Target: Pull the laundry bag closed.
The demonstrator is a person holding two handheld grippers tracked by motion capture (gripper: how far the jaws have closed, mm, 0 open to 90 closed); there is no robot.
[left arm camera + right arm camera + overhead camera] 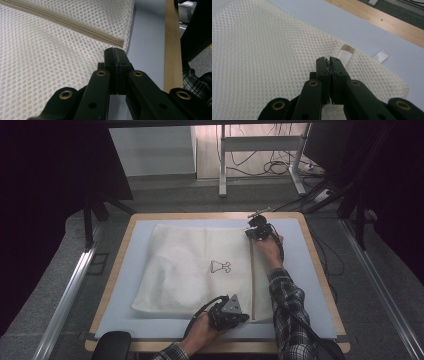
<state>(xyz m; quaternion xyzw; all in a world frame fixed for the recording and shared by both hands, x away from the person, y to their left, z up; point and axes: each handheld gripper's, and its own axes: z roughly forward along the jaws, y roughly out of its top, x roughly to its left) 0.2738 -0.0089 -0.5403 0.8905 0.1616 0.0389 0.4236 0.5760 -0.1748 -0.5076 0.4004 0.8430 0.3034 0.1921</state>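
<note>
high view: lying flat across the middle of the frame, a white mesh bag on a pale blue mat covering a wooden table. running up the bag's right part, a beige zipper. showing near the bag's centre, a small black outline print. resting at the bag's lower edge, lower centre of the frame, the left gripper. sitting at the bag's upper right corner, the right gripper, with a plaid sleeve reaching in from the bottom.

left gripper view: pressing together at frame centre, the black jaws, meeting just below the zipper's end; pinching mesh or not, cannot tell. filling the left, the mesh; at right, mat and table edge.

right gripper view: closing at centre on the mesh near a beige tab. lying at right on the mat, a white label.
</note>
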